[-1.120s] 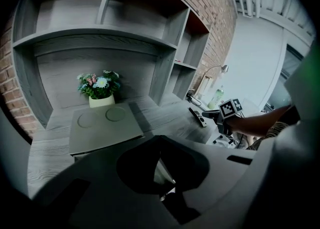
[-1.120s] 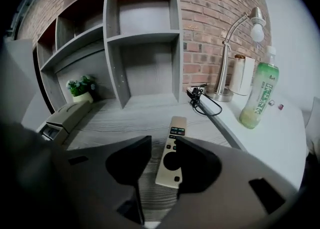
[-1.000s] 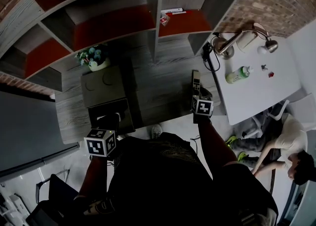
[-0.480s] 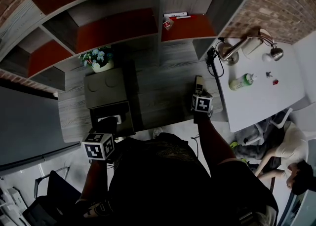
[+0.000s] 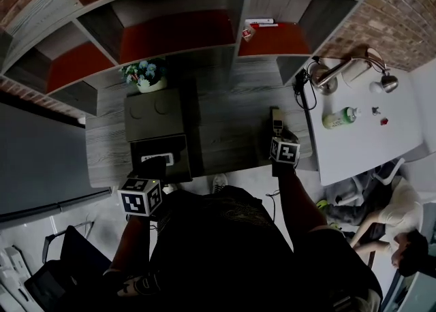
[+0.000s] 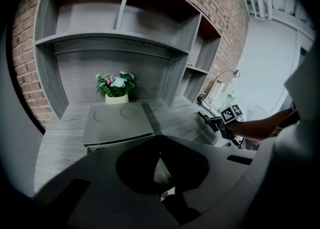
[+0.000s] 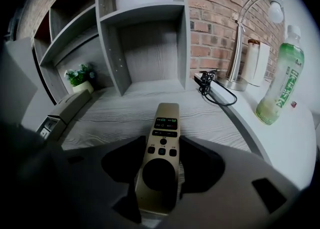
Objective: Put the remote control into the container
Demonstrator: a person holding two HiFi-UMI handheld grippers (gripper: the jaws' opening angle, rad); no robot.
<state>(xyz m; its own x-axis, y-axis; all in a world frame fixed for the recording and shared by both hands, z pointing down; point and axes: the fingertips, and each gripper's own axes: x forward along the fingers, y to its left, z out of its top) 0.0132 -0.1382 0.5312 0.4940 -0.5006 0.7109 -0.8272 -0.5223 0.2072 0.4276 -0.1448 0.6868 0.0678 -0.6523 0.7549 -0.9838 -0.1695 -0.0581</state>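
The left gripper [image 5: 153, 166] stays at the near edge of the dark container [image 5: 184, 157], its jaws pressed together. To the right, the remote [image 5: 277, 123] lies on the grey desk [image 5: 231, 133] where it lay a second ago. Its near end sits between the jaws of the right gripper [image 5: 280, 137], which have just been widening, then easing in slightly, and stand spread without pinching it.

To the right of the container [image 5: 155, 116], a broad strip of bare desk [image 5: 231, 127] is left free as far as the remote control [image 5: 277, 121]. Just behind the container, the way is blocked by a flower pot [image 5: 145, 78] and the shelf unit [image 5: 177, 35]. Farther right, a cable [image 5: 303, 88] and a lamp [image 5: 328, 83] are met.
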